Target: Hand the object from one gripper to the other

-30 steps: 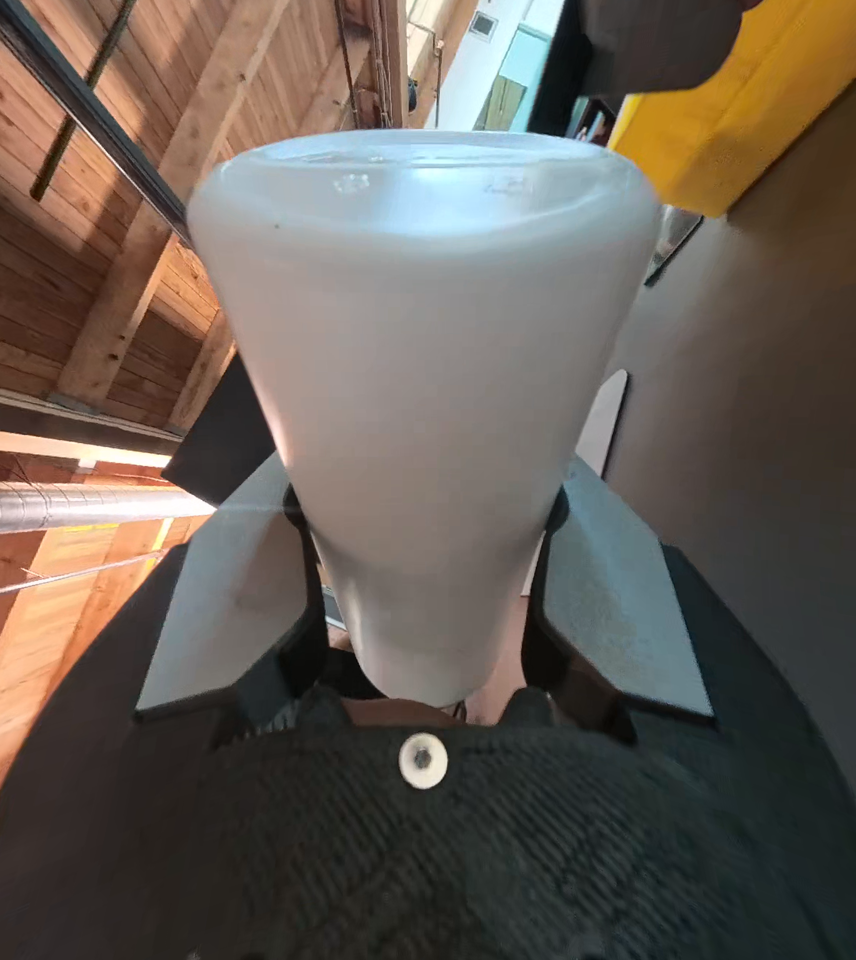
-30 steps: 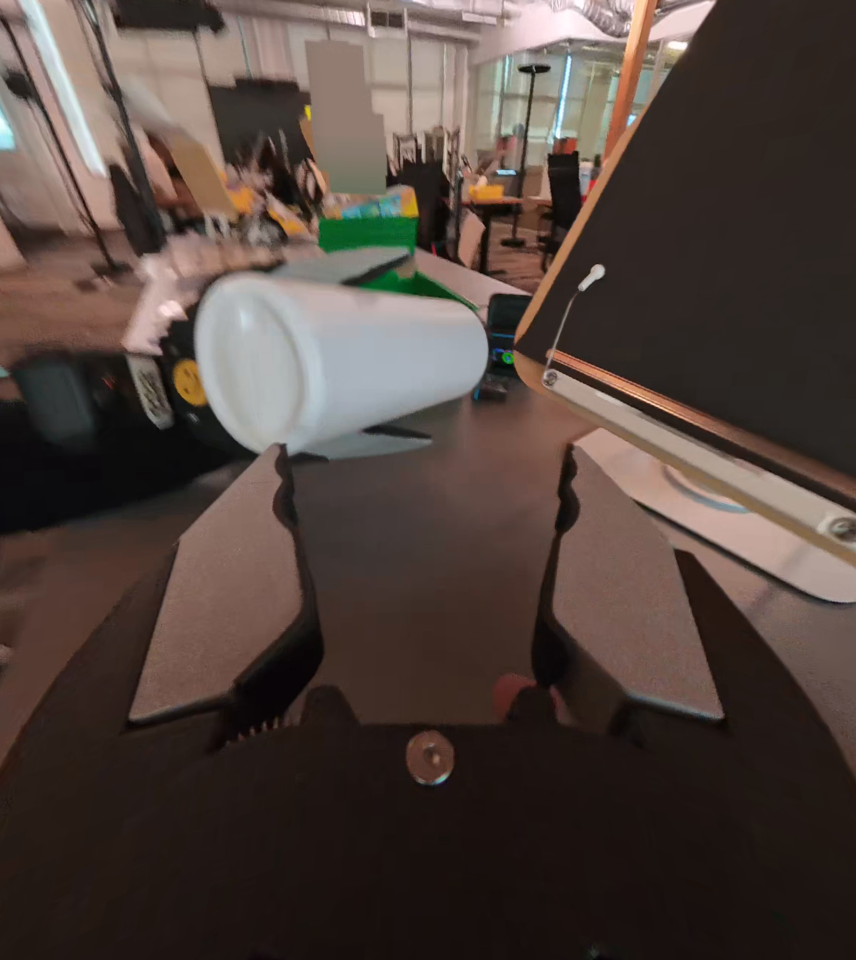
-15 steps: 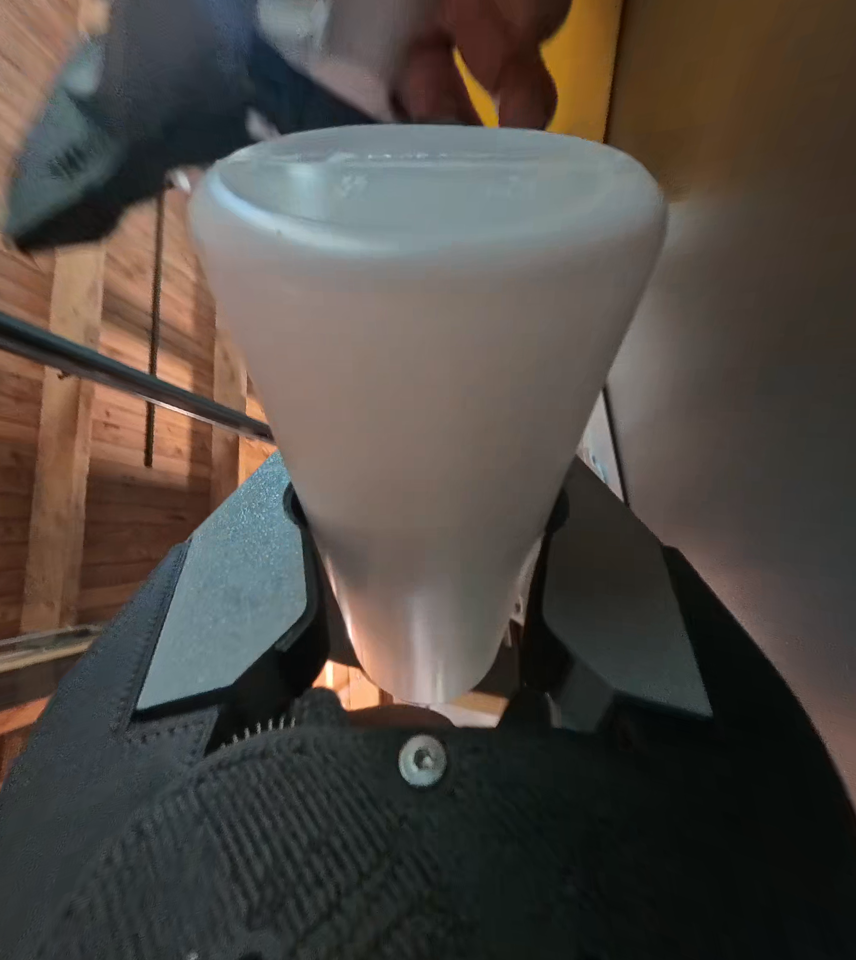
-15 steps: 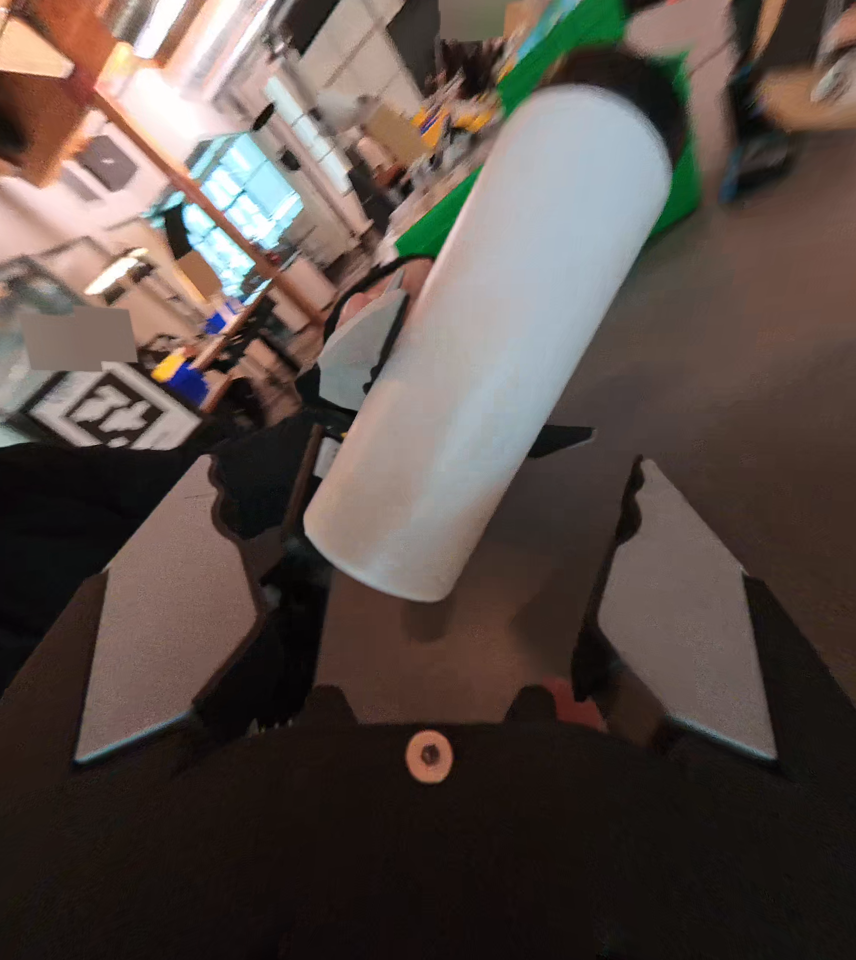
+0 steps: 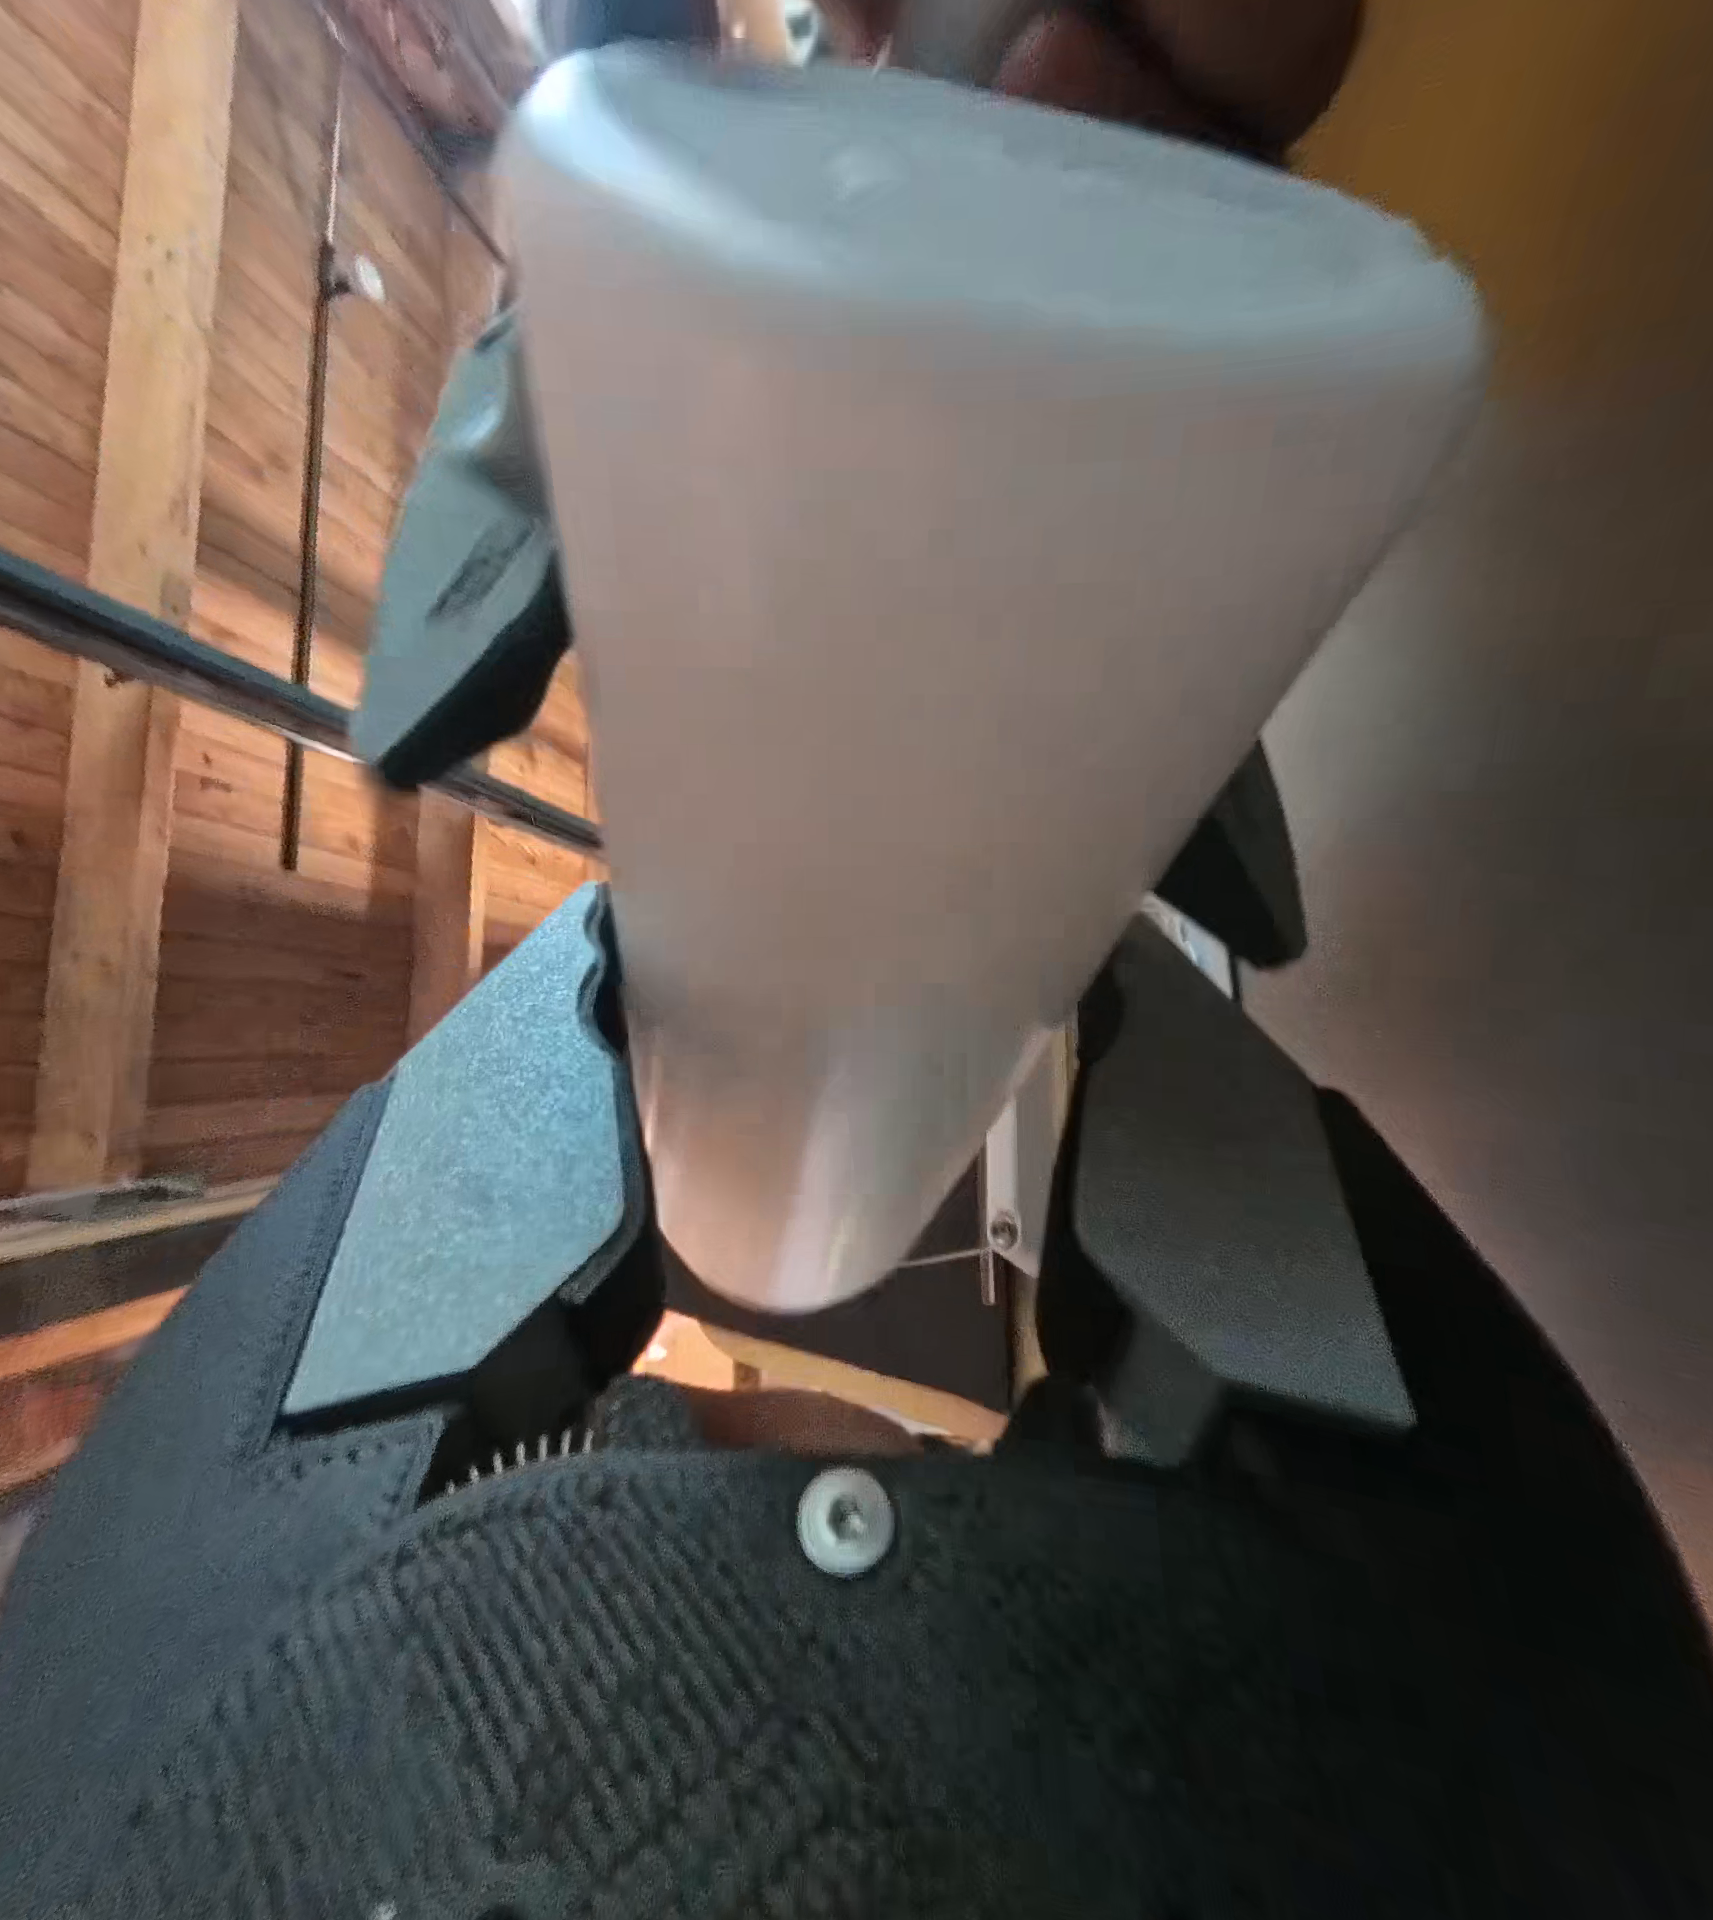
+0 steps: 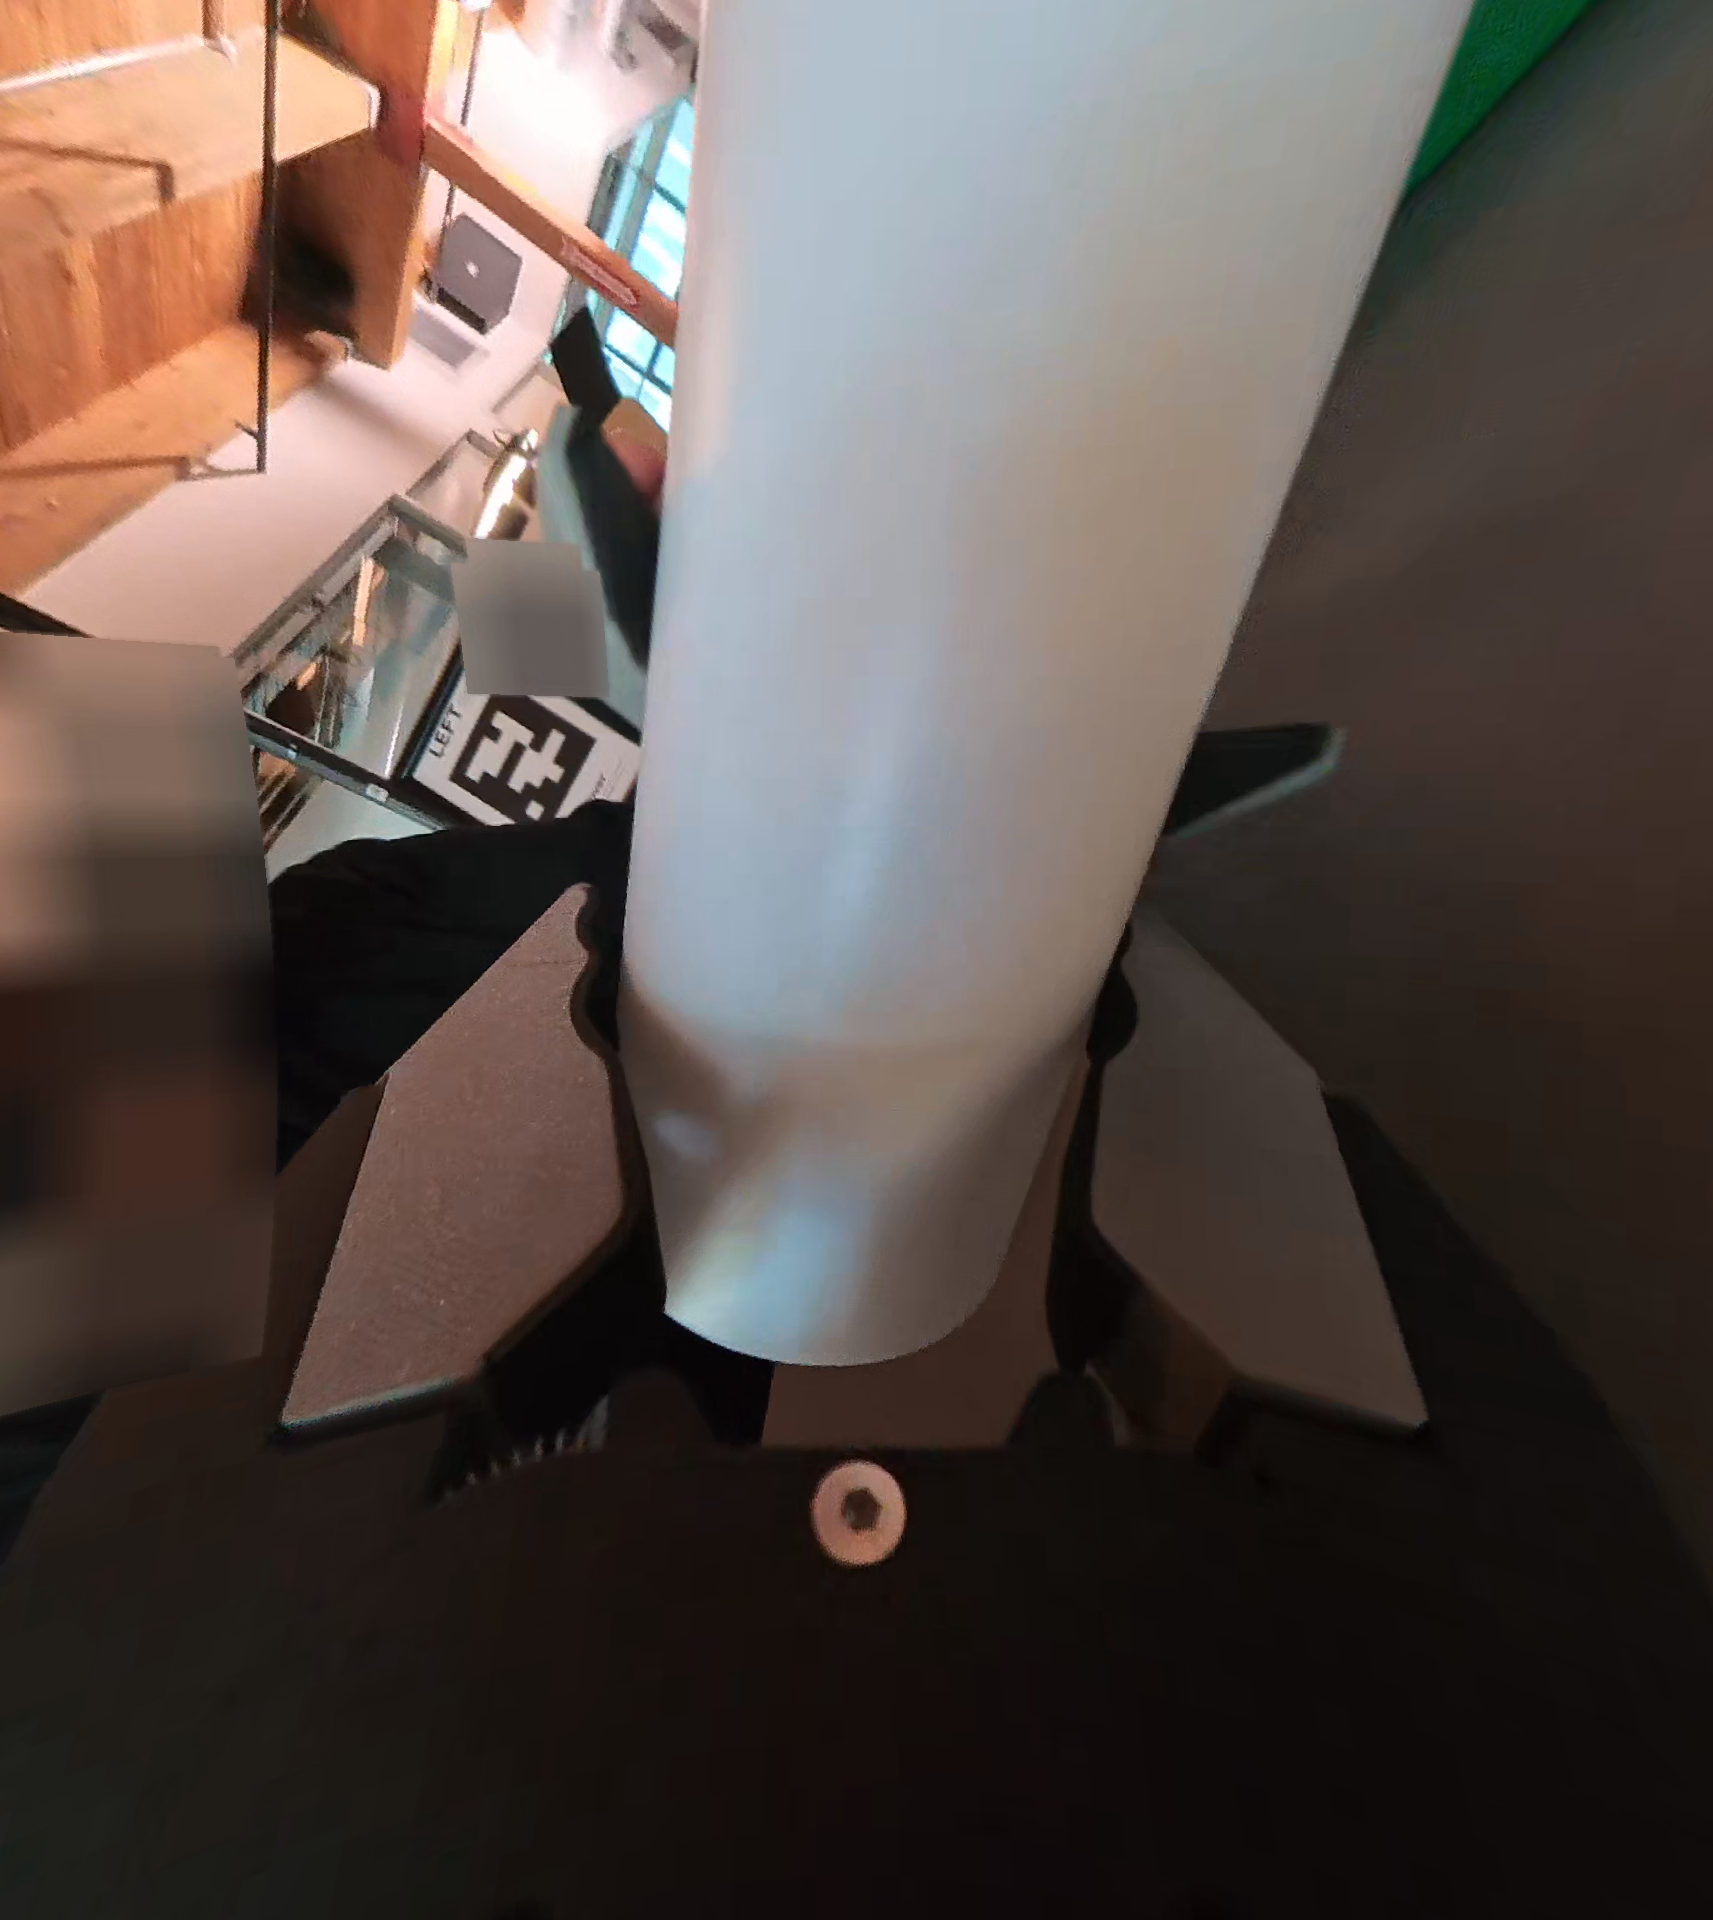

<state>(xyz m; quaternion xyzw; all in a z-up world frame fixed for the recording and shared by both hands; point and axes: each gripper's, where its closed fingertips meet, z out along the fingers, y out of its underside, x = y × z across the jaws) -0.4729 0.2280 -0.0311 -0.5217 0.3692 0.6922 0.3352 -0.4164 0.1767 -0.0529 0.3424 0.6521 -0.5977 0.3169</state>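
Cylinder (image 6: 945, 644), white and plain, is clamped at one end between right gripper (image 6: 857, 1013) fingers (image 6: 478, 1174). Left gripper (image 5: 852, 997) fingers (image 5: 478, 1174) are spread slightly wider than the other end; contact on one side only.

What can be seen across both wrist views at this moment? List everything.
White container: 1, white, one end in each hand-held gripper.
Wooden boards and beams: several, brown, behind the container in the left wrist view.
Metal rod: 1, dark, crossing the wood.
Table: 1, grey, right side of the right wrist view.
Green thing: 1, green, top right corner, too blurred to identify.
Marker tag: 1, black and white, left of the container.
Left hand-held gripper: 1, black with grey fingers, around the container; grip unclear.
Right hand-held gripper: 1, black with grey fingers, clamped on the container.
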